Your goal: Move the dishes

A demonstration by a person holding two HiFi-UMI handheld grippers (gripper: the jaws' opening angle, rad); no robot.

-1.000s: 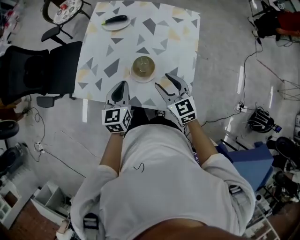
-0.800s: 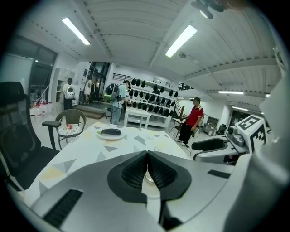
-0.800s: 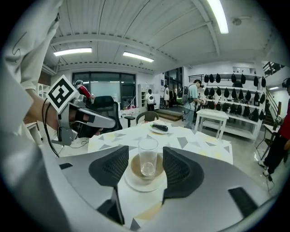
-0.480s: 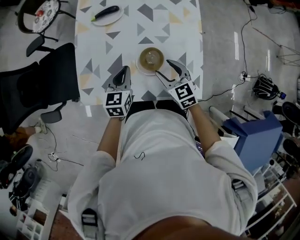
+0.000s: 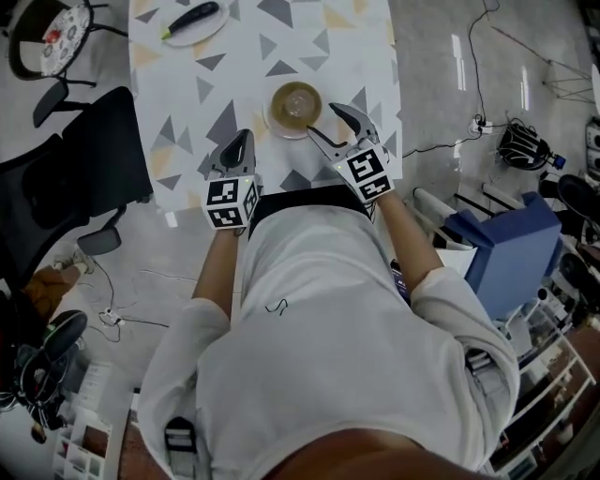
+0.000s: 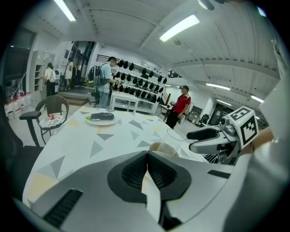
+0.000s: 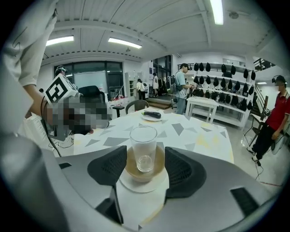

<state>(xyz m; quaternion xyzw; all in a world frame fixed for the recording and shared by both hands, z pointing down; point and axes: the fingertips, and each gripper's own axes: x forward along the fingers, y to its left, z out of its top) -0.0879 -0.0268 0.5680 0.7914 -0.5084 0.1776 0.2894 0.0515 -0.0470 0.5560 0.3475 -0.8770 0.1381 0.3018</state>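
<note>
A clear glass stands in a brown bowl on a white plate near the front of the patterned table. My right gripper is open; its jaws have just been opening. The stack stands just ahead of the gap and the pads do not touch it. From the head view the right gripper sits at the bowl's right side. My left gripper is shut and empty, left of the bowl. A far plate holds an eggplant.
A black chair stands left of the table. A blue box and cables lie on the floor at the right. In the left gripper view the left gripper points across the table past the glass; people stand far behind.
Both grippers have come forward and down from the table's front edge to beside the bowl. The right jaws stand wider apart than before. The left jaws stay shut.
</note>
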